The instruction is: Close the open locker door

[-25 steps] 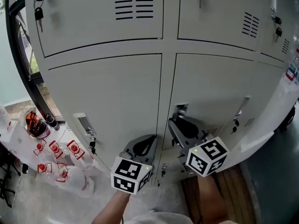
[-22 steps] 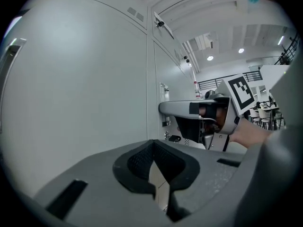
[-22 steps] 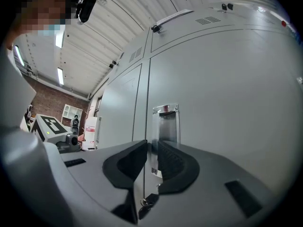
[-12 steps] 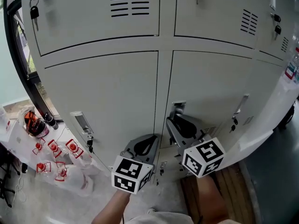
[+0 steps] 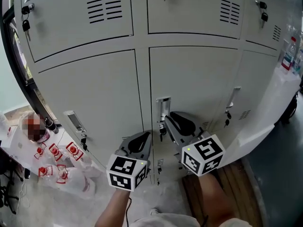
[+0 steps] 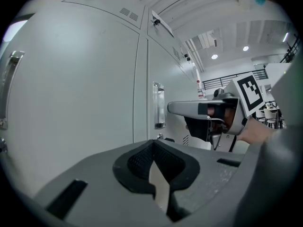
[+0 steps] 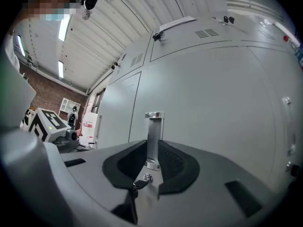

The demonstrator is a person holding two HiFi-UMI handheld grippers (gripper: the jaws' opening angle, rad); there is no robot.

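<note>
The locker door point(image 5: 194, 79) is the middle one of the lower row of grey lockers, straight ahead of the person. In the head view it lies flush with its neighbours, with no gap showing along its edges. Its chrome handle point(image 5: 163, 109) stands upright near the door's left edge, and a key point(image 5: 162, 130) hangs in the lock just below it. The right gripper point(image 5: 166, 123) is up close to the lower end of that handle. In the right gripper view its jaws stand a little apart, and the handle point(image 7: 153, 136) shows in the gap beyond their tips, with the lock and key point(image 7: 136, 185) beneath. The pads do not appear to press on it. The left gripper point(image 5: 144, 135) hangs lower and to the left, in front of the strip between this door and the left-hand door point(image 5: 90, 98), touching nothing. In the left gripper view its jaws meet at the tips with nothing between them. On the floor at the far left lie some clear packets with red parts point(image 5: 57, 161).
</note>
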